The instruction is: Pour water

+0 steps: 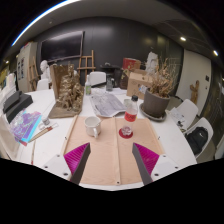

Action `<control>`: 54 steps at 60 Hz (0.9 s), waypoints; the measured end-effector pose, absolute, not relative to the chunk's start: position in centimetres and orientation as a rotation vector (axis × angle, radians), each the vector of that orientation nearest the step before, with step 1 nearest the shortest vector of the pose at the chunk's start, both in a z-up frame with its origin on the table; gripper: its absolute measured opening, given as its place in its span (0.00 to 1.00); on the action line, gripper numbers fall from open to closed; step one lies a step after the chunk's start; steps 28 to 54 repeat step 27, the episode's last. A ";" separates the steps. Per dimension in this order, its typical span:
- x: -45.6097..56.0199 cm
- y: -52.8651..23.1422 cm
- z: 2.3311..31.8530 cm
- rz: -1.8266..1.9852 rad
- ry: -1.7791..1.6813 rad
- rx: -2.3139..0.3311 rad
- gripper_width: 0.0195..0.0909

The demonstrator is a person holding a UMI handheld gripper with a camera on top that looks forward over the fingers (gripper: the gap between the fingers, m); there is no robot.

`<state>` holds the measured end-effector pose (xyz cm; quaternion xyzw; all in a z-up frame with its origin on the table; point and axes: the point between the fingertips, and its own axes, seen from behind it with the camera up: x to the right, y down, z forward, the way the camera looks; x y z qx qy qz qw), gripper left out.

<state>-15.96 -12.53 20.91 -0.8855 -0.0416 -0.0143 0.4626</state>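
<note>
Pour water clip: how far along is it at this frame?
Nothing looks done. The hand-held gripper is open and empty, with the bottle and mug standing untouched on the mat beyond its fingers. Grasping the bottle and pouring remain.

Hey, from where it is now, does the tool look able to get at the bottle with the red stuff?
Probably yes: the tool is open, the bottle stands beyond its fingers, and nothing blocks the way; the mug stands apart.
</note>
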 end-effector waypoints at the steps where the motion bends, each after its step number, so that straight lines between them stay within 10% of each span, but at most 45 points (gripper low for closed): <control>1: -16.4 -13.1 21.1 -0.035 -0.103 -2.178 0.93; 54: -20.0 -18.4 22.1 -0.064 -0.105 -2.187 0.92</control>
